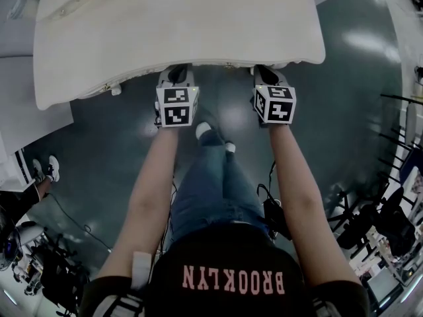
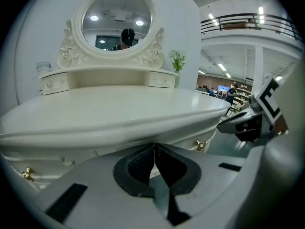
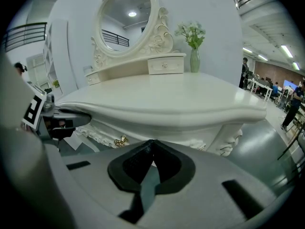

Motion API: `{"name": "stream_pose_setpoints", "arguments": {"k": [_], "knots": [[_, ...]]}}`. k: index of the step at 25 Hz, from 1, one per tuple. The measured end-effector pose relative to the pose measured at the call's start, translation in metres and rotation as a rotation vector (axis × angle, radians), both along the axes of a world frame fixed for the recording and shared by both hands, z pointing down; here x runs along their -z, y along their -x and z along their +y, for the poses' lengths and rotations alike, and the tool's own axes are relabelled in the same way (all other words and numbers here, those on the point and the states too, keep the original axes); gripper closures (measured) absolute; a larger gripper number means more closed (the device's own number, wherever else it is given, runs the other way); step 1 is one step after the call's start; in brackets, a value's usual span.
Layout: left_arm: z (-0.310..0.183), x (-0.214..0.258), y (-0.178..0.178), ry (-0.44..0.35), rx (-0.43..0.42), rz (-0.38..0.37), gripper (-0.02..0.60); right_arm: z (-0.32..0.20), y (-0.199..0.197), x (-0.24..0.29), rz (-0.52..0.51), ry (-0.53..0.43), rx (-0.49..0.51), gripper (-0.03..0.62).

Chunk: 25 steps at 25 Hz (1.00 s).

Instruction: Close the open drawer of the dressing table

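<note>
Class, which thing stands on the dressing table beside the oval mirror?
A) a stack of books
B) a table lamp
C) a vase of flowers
C: in the right gripper view a vase of flowers stands on the dressing table, right of the mirror.

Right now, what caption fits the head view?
Left gripper and right gripper at the dressing table's front edge.

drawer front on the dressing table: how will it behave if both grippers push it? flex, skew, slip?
The drawer front looks like rigid painted wood, so probably stiff, no flex. The left gripper and right gripper, both shut, sit either side of its gold knob, so an even push likely slides it straight. Glossy paint: narrow tips may skid.
</note>
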State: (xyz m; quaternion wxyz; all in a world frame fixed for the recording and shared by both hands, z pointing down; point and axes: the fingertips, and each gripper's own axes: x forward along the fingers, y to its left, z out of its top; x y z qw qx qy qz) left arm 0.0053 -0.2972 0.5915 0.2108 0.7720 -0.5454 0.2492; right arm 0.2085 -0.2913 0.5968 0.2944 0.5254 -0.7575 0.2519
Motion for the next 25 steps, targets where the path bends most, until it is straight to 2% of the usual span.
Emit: {"name": "stream_pose_setpoints", "arguments": {"k": [12,21,25], "knots": [[0.001,-0.005,0.010,0.015,0.009,0.006,0.575,-0.007,0.003,-0.002,-0.001,0.015,-0.009,0.597],[0.021,0.012,0.009,0.010,0.018,0.008,0.575,0.000,-0.001,0.001,-0.054,0.046,-0.132,0.597],[0.032,0.031,0.007,-0.013,0.043,0.005,0.575,0.009,-0.002,0.016,-0.084,0.046,-0.102,0.597]]}}
